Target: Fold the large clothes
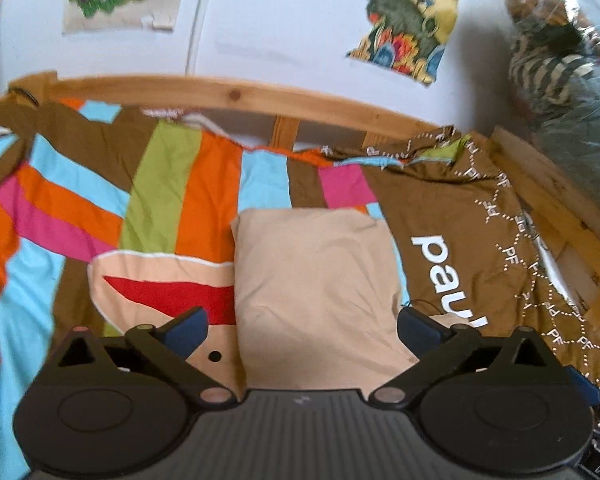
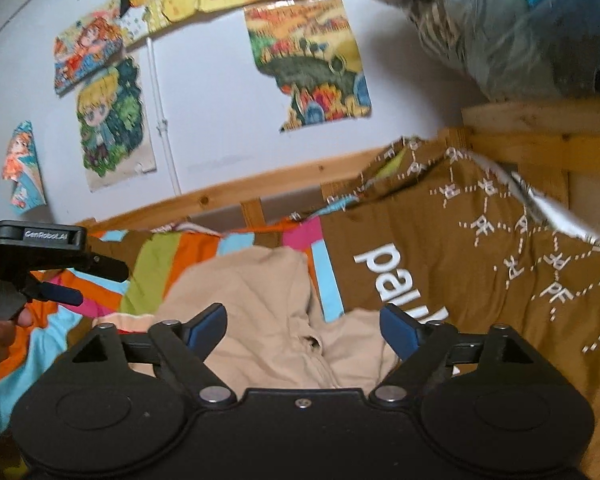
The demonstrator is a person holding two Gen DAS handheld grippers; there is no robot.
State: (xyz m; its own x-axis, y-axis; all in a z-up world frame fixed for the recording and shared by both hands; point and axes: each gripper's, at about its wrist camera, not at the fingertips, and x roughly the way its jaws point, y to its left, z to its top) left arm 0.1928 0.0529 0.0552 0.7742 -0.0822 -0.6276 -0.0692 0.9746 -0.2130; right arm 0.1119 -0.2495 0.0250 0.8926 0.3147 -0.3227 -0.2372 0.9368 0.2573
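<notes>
The beige garment's (image 1: pixel 316 280) near edge is hidden behind the left tongs' (image 1: pixel 302 330) body, so how it ends there cannot be told. In the right wrist view its folds (image 2: pixel 268 320) run under the right tongs (image 2: pixel 303 330). The white lettering (image 1: pixel 444 276) on the bedspread is partly covered. The clear bag (image 1: pixel 568 60) is blurred and cut off by the frame edge; its contents are unclear.

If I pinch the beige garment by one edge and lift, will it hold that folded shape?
Probably not. The beige garment looks like soft, creased cloth, so it would likely droop and unfold. It seems light. Pushed, it may bunch up on the bedspread rather than slide.
</notes>
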